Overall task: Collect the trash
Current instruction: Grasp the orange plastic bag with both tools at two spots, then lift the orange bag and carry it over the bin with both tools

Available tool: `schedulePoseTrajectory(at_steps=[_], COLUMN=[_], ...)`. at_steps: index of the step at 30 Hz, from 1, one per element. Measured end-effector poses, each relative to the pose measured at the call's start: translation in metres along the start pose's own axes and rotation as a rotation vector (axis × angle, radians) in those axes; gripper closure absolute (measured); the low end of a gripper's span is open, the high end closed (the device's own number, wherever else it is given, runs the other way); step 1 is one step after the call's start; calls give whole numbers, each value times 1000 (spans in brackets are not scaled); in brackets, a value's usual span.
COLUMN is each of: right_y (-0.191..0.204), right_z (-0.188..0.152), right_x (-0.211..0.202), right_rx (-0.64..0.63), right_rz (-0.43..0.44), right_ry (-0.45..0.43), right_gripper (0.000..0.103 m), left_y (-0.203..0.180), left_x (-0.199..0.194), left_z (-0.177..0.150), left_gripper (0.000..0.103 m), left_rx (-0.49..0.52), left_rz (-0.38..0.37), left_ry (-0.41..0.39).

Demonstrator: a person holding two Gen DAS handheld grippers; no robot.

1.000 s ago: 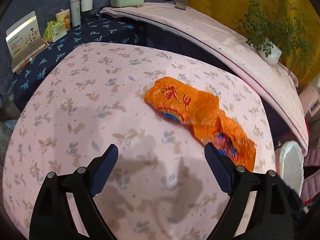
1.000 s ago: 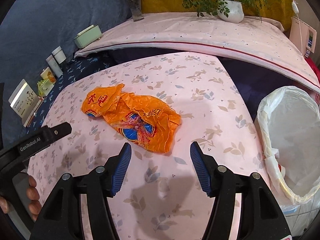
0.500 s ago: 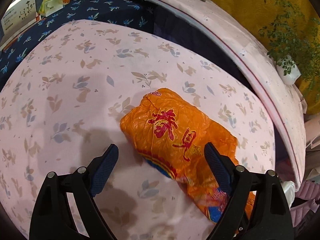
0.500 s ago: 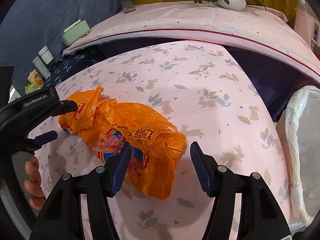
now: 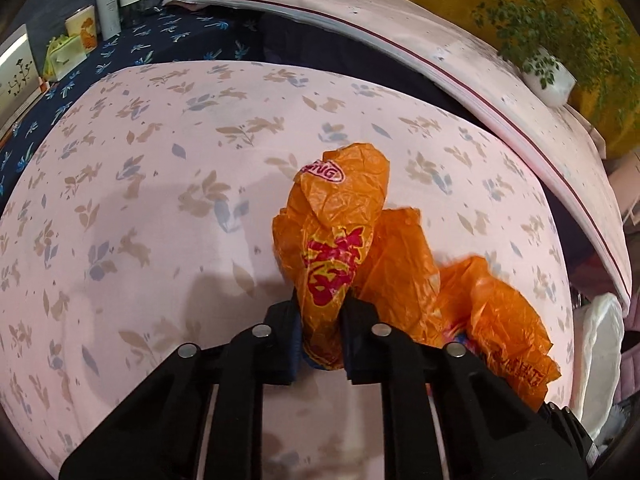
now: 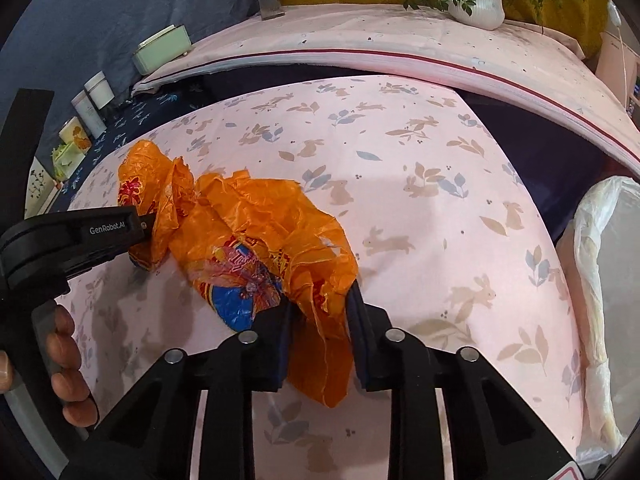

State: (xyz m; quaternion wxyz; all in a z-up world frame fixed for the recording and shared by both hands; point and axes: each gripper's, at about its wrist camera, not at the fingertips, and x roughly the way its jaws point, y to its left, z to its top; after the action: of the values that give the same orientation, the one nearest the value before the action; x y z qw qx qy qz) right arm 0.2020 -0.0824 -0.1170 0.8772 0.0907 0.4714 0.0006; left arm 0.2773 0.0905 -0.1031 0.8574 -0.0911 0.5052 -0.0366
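Note:
A crumpled orange plastic bag (image 5: 340, 224) with red and blue print lies on the pink floral tablecloth (image 5: 160, 200). My left gripper (image 5: 320, 312) is shut on the bag's left end, which sticks up between the fingers. My right gripper (image 6: 320, 304) is shut on the bag's right end (image 6: 316, 280). The left gripper also shows in the right wrist view (image 6: 140, 220), pinching the bag's far end. A white-lined trash bin (image 6: 608, 264) stands off the table's right edge.
A raised pink shelf (image 6: 400, 44) runs behind the table with a potted plant (image 6: 476, 0) and a green box (image 6: 160, 48). Jars and cards (image 5: 108, 12) stand on the dark blue cloth at the back left.
Both grippers were open around the bag's ends and have shut on it. The bag has bunched up and its ends have lifted.

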Motion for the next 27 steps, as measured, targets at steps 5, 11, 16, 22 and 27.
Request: schedulePoseTrajectory(at_steps=[5,11,16,22,27], right_y=[-15,-32,-46,-73,-107], right_z=[-21,-46,-55,-58,-62], right_x=[-18,-44,-80,-123,-153], right_rx=[43,74,97,150,216], right_rz=[11,9,9,-3,-35], right_ry=[12,17,-39,-125,-187], right_gripper=[91,92,93,93,93], left_y=[-11,-31,-52,-81,-111], left_x=[-14,-39,-67,-94,-112], left_z=[-25,-58,-77,-91,-102], left_gripper=[90,91,91,91,91], left_rx=[43,105,153,211,264], left_rz=[-8,-16,-43,-75,-106], left_ry=[12,17,-5,-31,-52])
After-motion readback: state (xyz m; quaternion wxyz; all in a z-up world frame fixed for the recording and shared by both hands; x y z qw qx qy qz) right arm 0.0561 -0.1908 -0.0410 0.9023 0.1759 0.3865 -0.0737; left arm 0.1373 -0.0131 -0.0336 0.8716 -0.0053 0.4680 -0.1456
